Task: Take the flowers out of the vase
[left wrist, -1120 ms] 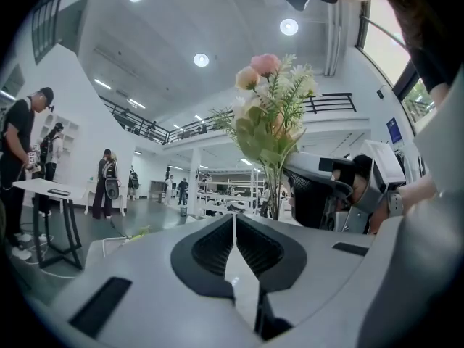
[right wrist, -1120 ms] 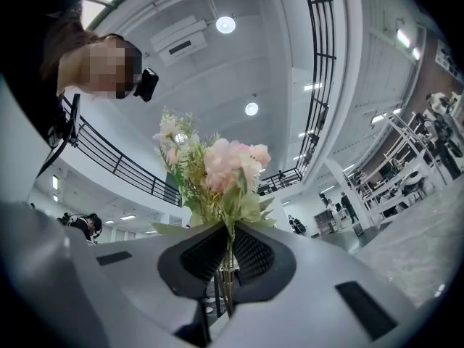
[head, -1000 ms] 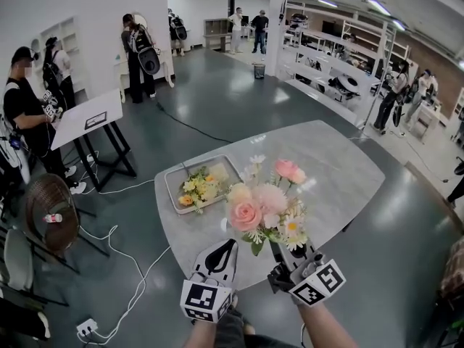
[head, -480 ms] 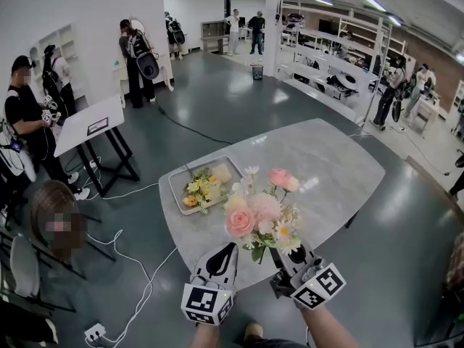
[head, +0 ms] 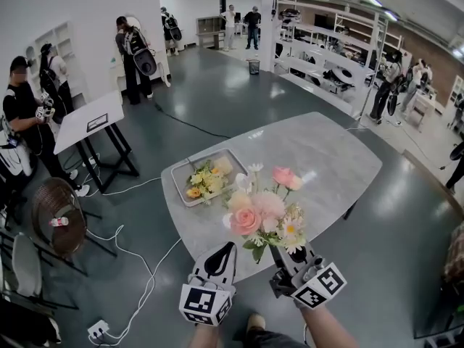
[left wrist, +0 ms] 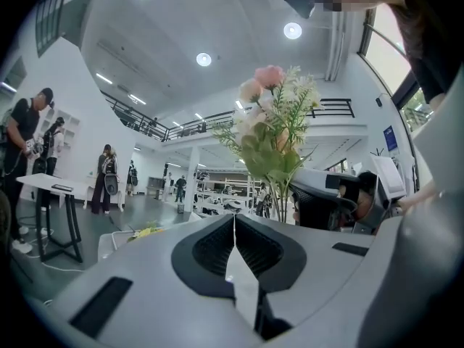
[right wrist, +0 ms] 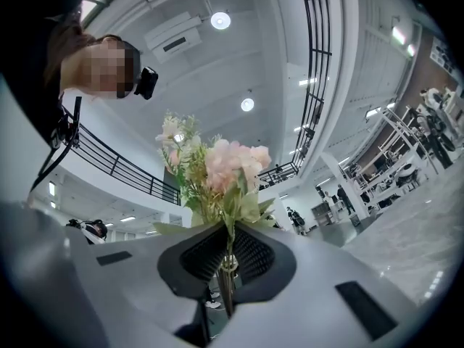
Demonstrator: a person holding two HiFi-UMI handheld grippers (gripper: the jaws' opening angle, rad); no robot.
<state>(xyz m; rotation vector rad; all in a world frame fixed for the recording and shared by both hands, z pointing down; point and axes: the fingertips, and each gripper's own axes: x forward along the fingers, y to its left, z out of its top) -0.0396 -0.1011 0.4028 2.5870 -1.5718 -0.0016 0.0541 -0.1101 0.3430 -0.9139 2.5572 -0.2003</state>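
Right gripper view shows stems clamped between the jaws. Head view shows the right gripper tilted up, flowers upright near the table edge. Left gripper closed, empty, level.

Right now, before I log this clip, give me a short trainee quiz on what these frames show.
1. True or false: the left claw grips a flower.
2. What does the right claw hold? A) a vase B) the pink bouquet C) nothing
3. Fill in: the yellow flowers lie in the ___ on the table.
Key: 1 false, it is shut and empty; 2 B, by the stems; 3 tray.
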